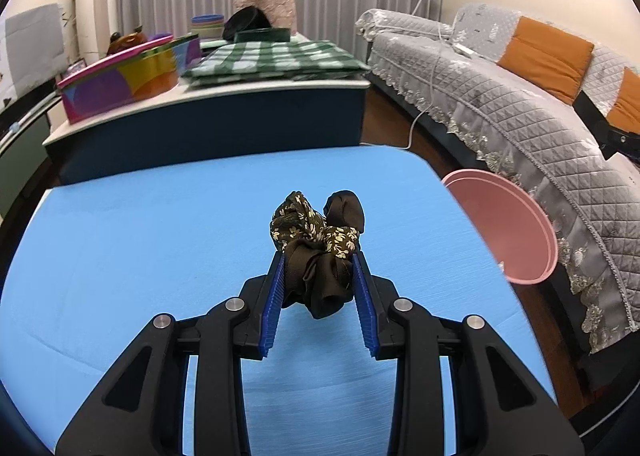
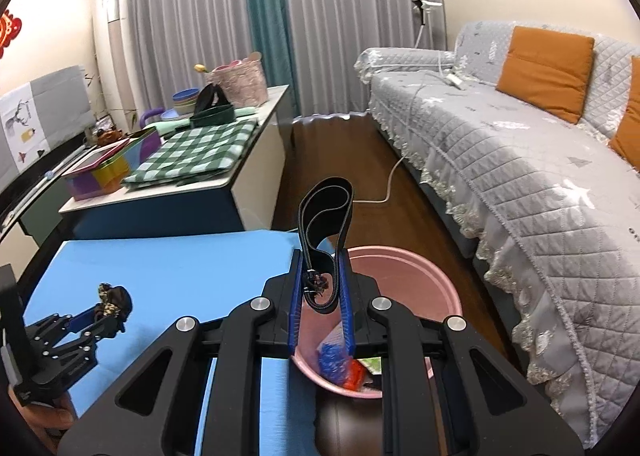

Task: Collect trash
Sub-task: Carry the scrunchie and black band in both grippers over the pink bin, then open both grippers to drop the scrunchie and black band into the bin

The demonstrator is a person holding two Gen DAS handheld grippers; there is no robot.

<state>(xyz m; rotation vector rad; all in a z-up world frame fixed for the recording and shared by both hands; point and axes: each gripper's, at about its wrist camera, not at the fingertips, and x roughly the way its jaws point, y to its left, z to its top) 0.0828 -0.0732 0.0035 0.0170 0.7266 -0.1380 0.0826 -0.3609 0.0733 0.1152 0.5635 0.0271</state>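
Observation:
My left gripper (image 1: 318,256) is shut on a dark brown floral scrunchie (image 1: 318,232) and holds it just above the blue table (image 1: 140,240). It also shows in the right wrist view (image 2: 105,310) at the lower left, with the scrunchie (image 2: 114,300) in it. My right gripper (image 2: 320,256) is shut on a looped black strap (image 2: 326,215) and holds it over the near rim of a pink bin (image 2: 404,280). The bin holds blue, red and green scraps (image 2: 344,368). In the left wrist view the bin (image 1: 504,228) stands off the table's right edge.
A counter (image 1: 208,95) behind the table carries a checked cloth (image 1: 272,59), a colourful tin (image 1: 120,79), bowls and a basket. A grey quilted sofa (image 2: 500,159) with orange cushions runs along the right. A white cable (image 2: 384,183) lies on the wooden floor.

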